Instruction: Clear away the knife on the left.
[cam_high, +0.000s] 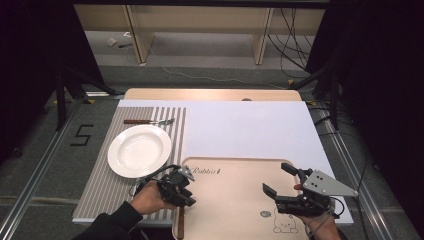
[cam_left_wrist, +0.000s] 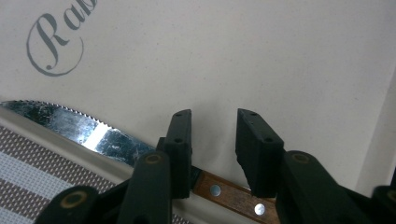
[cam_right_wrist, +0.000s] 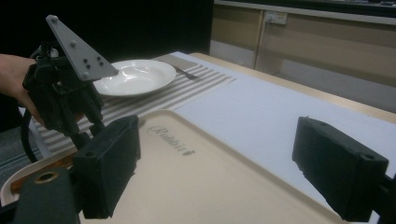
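A knife (cam_left_wrist: 93, 130) with a serrated blade and a riveted wooden handle (cam_high: 182, 222) lies along the left rim of a beige tray (cam_high: 230, 200) printed with "Rabbit". My left gripper (cam_high: 186, 196) hovers over that rim. In the left gripper view it (cam_left_wrist: 215, 135) is open, its jaws standing just above where blade meets handle, nothing held. My right gripper (cam_high: 276, 178) is wide open over the tray's right half, empty. In the right gripper view it (cam_right_wrist: 224, 163) points across the tray (cam_right_wrist: 210, 177) toward the left gripper (cam_right_wrist: 65, 98).
A striped placemat (cam_high: 105, 190) left of the tray carries a white plate (cam_high: 139, 150) and, behind it, a fork (cam_high: 150, 121). A white mat (cam_high: 250, 130) covers the table beyond the tray. Cables and dark stands surround the table.
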